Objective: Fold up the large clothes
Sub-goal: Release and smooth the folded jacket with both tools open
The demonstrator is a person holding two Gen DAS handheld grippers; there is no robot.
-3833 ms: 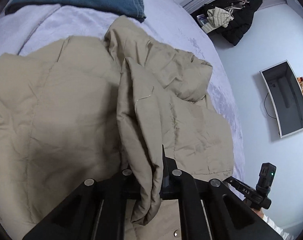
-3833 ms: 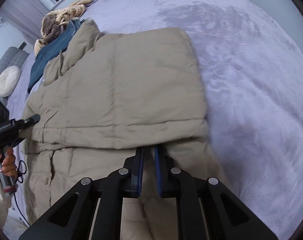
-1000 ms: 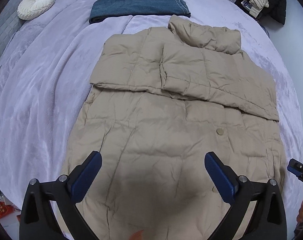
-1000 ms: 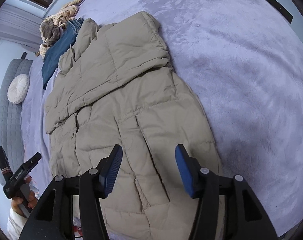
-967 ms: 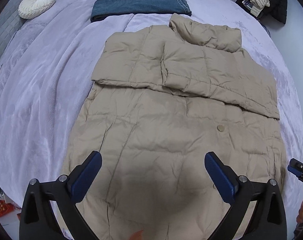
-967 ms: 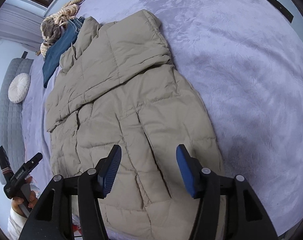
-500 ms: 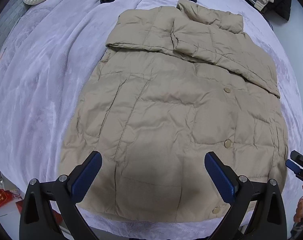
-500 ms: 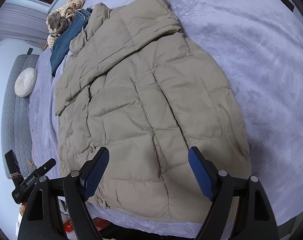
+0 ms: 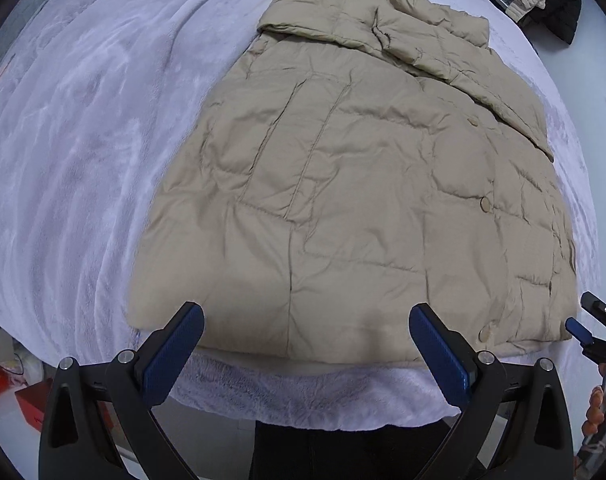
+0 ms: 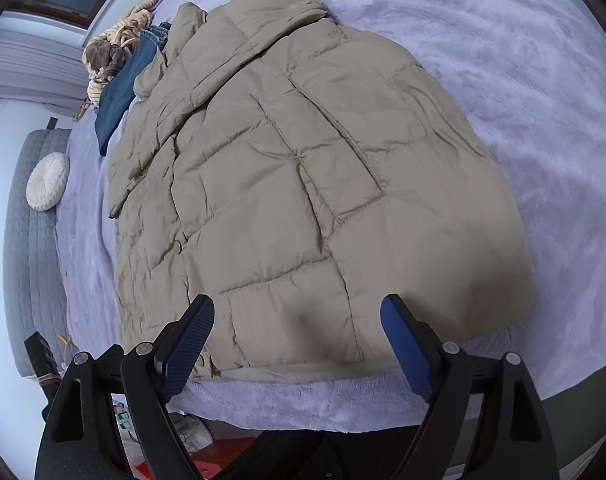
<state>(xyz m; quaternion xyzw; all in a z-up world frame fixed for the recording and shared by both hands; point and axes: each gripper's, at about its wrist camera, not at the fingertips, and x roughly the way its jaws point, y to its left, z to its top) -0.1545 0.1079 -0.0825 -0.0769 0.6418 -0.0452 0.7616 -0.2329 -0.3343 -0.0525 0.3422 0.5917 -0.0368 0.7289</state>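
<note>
Bare lavender blanket point(image 9: 83, 152) either side of the jacket point(image 9: 363, 184) — folded jeans point(image 10: 119, 92) beyond the collar.

Both views: soft, diffuse, cool-white light, moderately bright, no glare. Shadows faint; a dim patch falls on the coat point(image 9: 355, 184) hem at the near edge of the bed point(image 9: 63, 152), w/ a similar smudge in the right wrist view on the coat point(image 10: 303, 184). Strong fisheye bowing; black vignette at all corners. Centre sharp; bed plush at left edge smeared, slightly blurred.
</note>
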